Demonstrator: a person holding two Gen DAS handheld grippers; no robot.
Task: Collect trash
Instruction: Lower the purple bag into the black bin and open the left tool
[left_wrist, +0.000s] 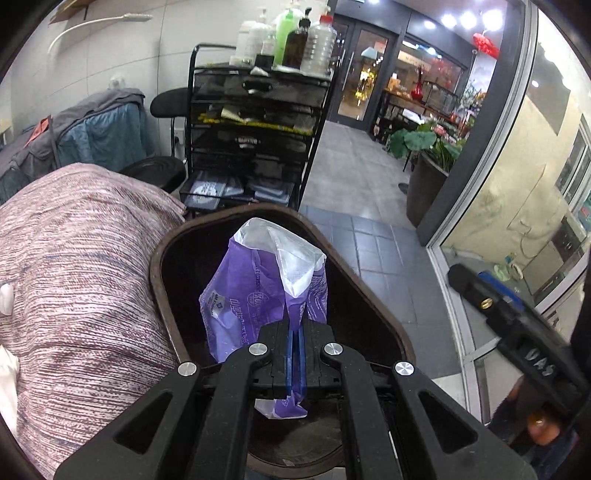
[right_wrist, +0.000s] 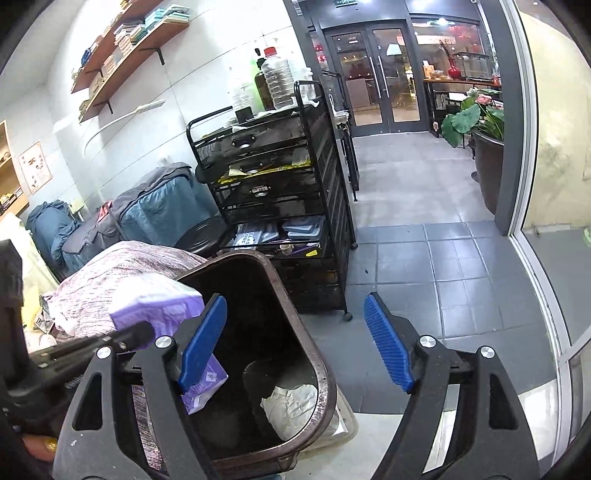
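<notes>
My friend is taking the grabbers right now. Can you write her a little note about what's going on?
Left gripper: shut on the purple bag, holding it over the open brown bin.
Right gripper: open, nothing between its fingers, next to the bin.
Already in the bin: crumpled white paper.
Left to do: let the bag drop in, then look for more trash.

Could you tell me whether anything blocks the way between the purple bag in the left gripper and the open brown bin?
Nothing visible does. The left gripper is shut on the purple bag, which hangs over the mouth of the brown bin. No lid covers it. The right gripper stands open, holding nothing.
</notes>
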